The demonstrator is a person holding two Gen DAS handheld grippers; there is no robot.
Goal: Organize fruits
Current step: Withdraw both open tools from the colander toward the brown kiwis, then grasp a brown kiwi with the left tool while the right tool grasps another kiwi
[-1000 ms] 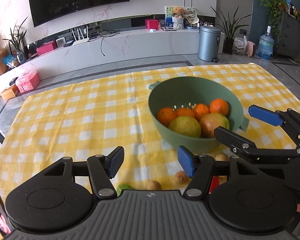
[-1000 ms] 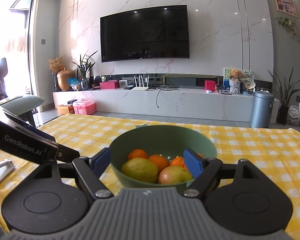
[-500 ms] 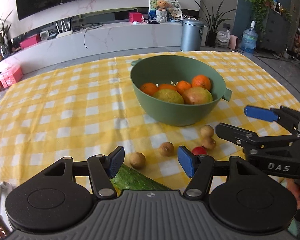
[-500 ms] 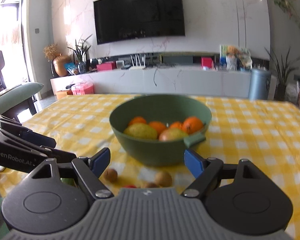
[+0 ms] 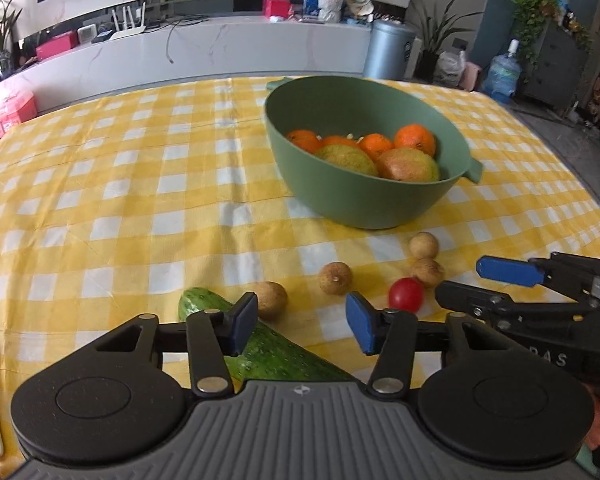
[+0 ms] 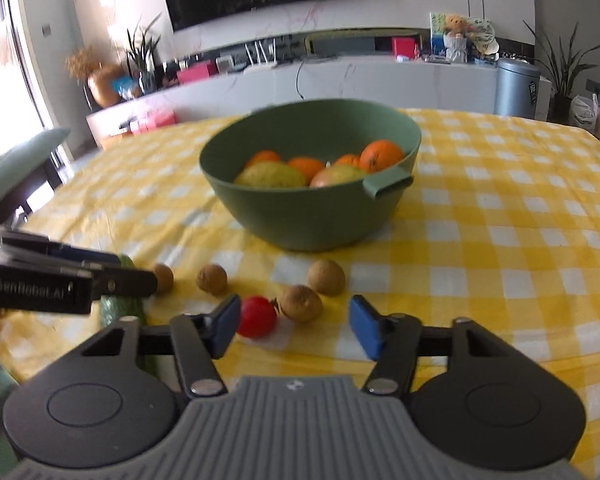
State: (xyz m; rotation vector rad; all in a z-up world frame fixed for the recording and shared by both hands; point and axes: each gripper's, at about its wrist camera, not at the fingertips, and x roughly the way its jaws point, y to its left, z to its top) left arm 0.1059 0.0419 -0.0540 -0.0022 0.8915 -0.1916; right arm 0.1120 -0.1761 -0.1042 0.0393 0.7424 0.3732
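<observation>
Right gripper (image 6: 294, 326) spread wide, empty; smooth round red tomato (image 6: 257, 316) beside its left finger; left gripper (image 5: 302, 322) agape over bumpy cucumber (image 5: 260, 344).

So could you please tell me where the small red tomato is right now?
The red tomato lies on the checked tablecloth in front of the green bowl, touching a brown longan on its right, just ahead of the open right tongs.
</observation>
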